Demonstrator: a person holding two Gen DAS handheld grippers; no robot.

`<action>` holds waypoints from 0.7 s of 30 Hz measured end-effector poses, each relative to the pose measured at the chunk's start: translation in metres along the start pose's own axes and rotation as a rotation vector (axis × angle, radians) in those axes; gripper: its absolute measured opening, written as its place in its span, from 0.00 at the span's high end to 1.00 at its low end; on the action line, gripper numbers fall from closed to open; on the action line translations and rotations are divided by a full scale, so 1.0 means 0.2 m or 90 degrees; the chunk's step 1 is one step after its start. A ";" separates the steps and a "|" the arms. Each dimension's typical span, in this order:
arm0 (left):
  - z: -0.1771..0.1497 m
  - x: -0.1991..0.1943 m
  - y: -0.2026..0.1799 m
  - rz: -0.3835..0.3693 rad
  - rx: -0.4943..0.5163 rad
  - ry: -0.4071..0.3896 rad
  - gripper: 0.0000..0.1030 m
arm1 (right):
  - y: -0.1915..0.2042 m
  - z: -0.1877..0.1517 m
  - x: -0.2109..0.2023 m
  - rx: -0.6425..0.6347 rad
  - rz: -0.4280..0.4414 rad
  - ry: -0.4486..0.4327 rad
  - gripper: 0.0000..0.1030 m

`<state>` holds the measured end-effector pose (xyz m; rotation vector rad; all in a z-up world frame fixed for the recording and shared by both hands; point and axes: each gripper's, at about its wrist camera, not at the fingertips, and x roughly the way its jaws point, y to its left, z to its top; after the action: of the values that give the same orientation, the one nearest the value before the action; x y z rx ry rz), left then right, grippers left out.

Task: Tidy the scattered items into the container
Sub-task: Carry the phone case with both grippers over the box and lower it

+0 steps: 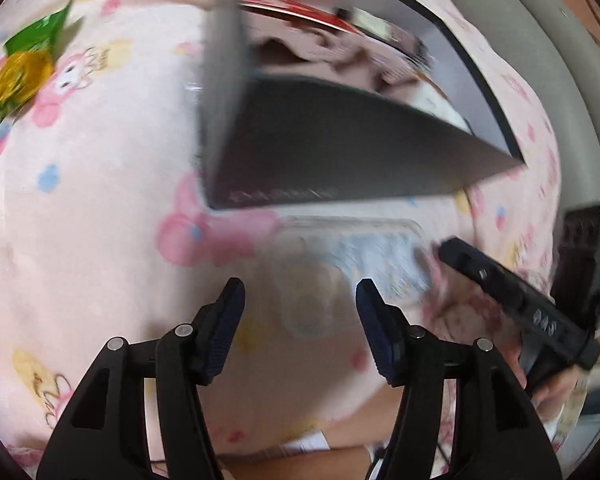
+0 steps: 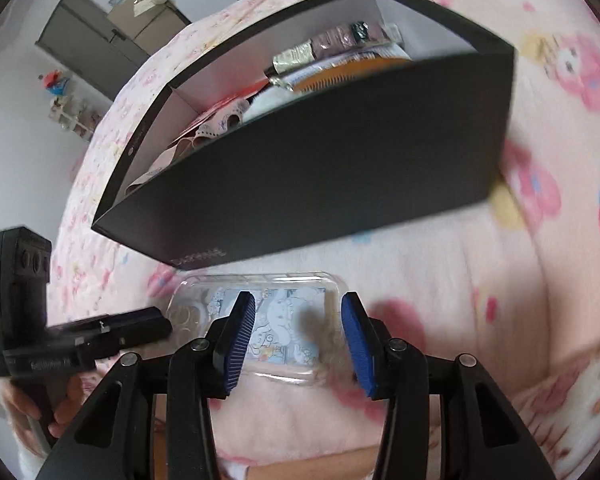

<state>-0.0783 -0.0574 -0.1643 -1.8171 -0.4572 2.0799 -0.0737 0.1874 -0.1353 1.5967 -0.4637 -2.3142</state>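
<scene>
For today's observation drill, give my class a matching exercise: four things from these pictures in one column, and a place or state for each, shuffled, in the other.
Things:
1. black box
2. clear case
3. green packet
4. right gripper

Places or states:
A. open, above the case
B. apart on the blanket, far left of the box
C. holds several items
D. on the blanket just in front of the box

Pairs: 1-C, 2-D, 3-B, 4-A

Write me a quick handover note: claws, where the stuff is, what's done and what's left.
Left claw: open, empty.
Right claw: open, empty, over the clear case with a cartoon print, which lies on the pink blanket in front of the black box.
Done: several packets and small items are already in the box.
Left: the clear case, then the green and gold wrapper off to the left on the blanket.
</scene>
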 end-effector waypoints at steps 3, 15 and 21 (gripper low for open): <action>0.02 0.01 0.06 0.006 -0.023 0.003 0.44 | -0.03 -0.03 0.09 -0.004 -0.026 0.029 0.60; -0.10 -0.31 -0.19 -0.001 0.150 -0.119 0.58 | -0.04 -0.08 -0.21 -0.028 0.020 -0.089 0.59; 0.05 -0.51 -0.36 -0.106 0.157 -0.179 0.58 | 0.00 0.11 -0.50 -0.044 0.053 -0.191 0.60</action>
<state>-0.0717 -0.0390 -0.0410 -1.3113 -0.3881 2.1731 -0.0608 0.2307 -0.0433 1.1802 -0.4998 -2.4848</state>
